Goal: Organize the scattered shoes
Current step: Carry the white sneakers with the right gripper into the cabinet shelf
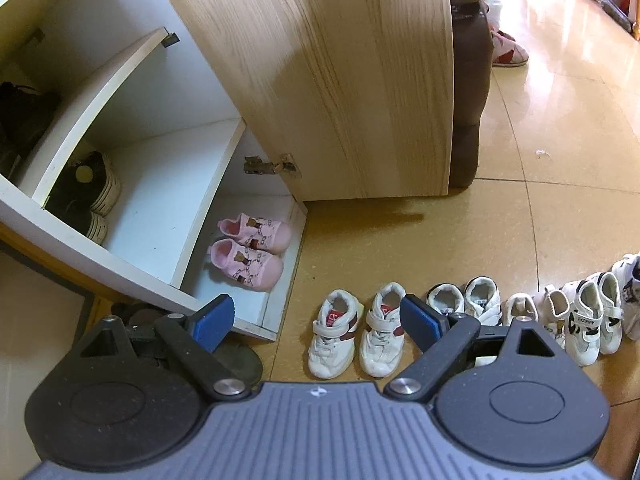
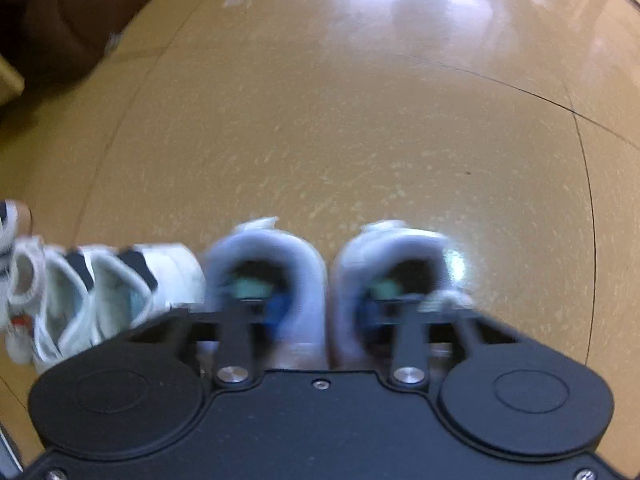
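Left gripper: my two blue-padded fingers stand wide apart, nothing between them, tilted steeply downward.
Right gripper: I point almost straight down; my fingers are drawn in with a gap between them. The view is blurred, so contact is unclear.

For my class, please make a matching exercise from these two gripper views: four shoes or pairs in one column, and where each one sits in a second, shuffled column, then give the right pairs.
Things
1. pink shoes
2. black shoes
3. white shoes with red stripe
4. pale blue-grey shoes

Places
A. on the floor, in front of the open left gripper
B. on the cabinet's bottom shelf
C. around the fingers of the right gripper, one finger in each shoe
D. on the cabinet shelf above the bottom one

Pairs: 1-B, 2-D, 3-A, 4-C
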{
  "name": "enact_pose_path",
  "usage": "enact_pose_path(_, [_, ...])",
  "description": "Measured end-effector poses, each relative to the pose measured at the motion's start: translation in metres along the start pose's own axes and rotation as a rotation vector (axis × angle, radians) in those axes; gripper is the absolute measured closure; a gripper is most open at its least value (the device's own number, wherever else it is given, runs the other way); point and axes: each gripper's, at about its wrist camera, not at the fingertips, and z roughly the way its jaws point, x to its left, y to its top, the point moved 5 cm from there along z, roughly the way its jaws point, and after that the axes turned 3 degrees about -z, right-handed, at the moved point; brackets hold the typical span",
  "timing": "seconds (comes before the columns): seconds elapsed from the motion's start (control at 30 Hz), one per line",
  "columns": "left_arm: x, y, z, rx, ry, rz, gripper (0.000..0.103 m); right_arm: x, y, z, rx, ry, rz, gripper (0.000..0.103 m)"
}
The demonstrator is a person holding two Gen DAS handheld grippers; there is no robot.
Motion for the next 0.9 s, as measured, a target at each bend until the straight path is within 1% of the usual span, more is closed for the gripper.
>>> enact_pose_path(0.17, [0.005,0.000,-0.008,-0.023,-0.005,-0.018,0.013,0.002,0.005,-0.026,-0.053,0.038,-0.005,0.083])
enact_pose_path(0.23, [0.007,-0.001,-0.013,-0.033,-0.012,-0.028,0.013,0.010,0.011,-0.046,-0.086,0.064,-0.019,0.083])
enact_pose_path(0.37, [0.030,-0.010,-0.022,-0.054,0.005,-0.106,0.013,0.028,0.021,-0.085,-0.147,0.107,-0.065,0.083])
enact_pose_path(0.43, [0.047,-0.016,-0.027,-0.066,0.024,-0.166,0.013,0.054,0.037,-0.112,-0.204,0.158,-0.104,0.083])
enact_pose_path(0.5, [0.071,-0.026,-0.036,-0.086,0.043,-0.257,0.013,0.079,0.052,-0.136,-0.252,0.202,-0.142,0.083])
enact_pose_path(0.53, [0.077,-0.028,-0.038,-0.092,0.047,-0.279,0.013,0.091,0.058,-0.149,-0.274,0.226,-0.161,0.083])
enact_pose_path(0.57, [0.089,-0.033,-0.044,-0.106,0.054,-0.324,0.013,0.104,0.063,-0.160,-0.290,0.247,-0.183,0.083])
enact_pose_path(0.6, [0.101,-0.038,-0.049,-0.122,0.061,-0.370,0.013,0.125,0.073,-0.173,-0.312,0.277,-0.216,0.083])
enact_pose_path(0.63, [0.106,-0.040,-0.051,-0.129,0.064,-0.390,0.013,0.141,0.079,-0.183,-0.325,0.301,-0.242,0.083])
enact_pose_path(0.67, [0.116,-0.045,-0.054,-0.142,0.073,-0.432,0.013,0.156,0.084,-0.192,-0.335,0.324,-0.263,0.083])
enact_pose_path(0.7, [0.126,-0.050,-0.058,-0.155,0.082,-0.475,0.013,0.181,0.093,-0.201,-0.347,0.359,-0.294,0.083])
enact_pose_path(0.83, [0.146,-0.060,-0.059,-0.160,0.100,-0.549,0.013,0.259,0.118,-0.223,-0.373,0.446,-0.393,0.083])
enact_pose_path(0.9, [0.155,-0.060,-0.058,-0.160,0.104,-0.570,0.013,0.307,0.129,-0.234,-0.388,0.484,-0.466,0.083])
